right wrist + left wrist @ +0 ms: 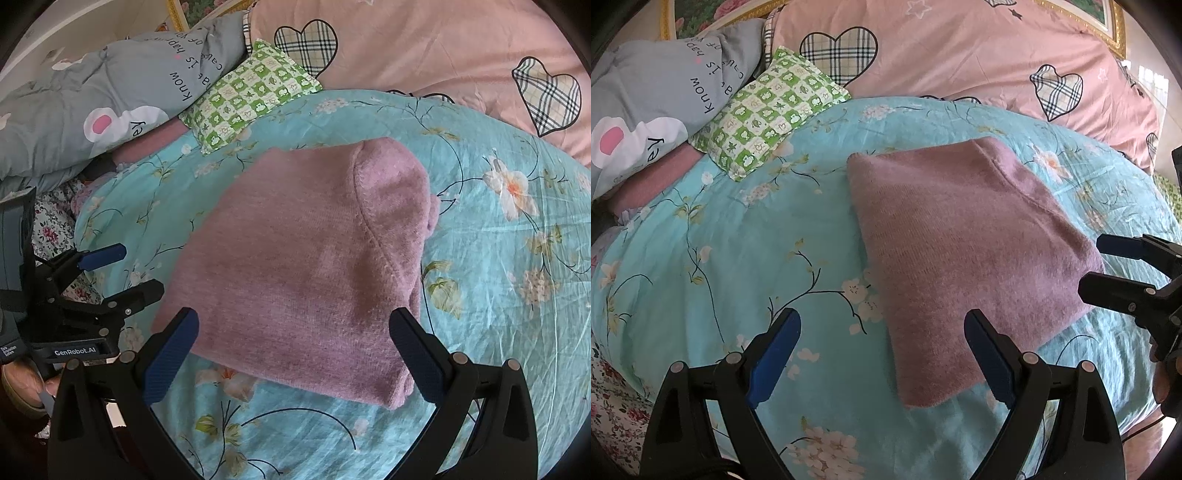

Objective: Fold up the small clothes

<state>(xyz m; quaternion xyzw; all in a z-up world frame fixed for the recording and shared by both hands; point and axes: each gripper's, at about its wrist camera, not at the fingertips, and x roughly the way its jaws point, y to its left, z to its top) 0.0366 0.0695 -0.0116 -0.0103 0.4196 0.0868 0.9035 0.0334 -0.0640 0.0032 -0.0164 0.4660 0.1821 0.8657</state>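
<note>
Hovering over folded mauve knit (303,266) mid-frame, both jaws stood wide, holding nothing; fold looked done, probably next: pinch near edge, set aside.

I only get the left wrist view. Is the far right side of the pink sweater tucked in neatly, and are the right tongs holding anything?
Observer: Not quite. A small bit of fabric pokes out past the right edge of the sweater.
Operator: And the right tongs?
Observer: The right tongs are wide open and empty, with the sweater's near edge showing between them.
</note>
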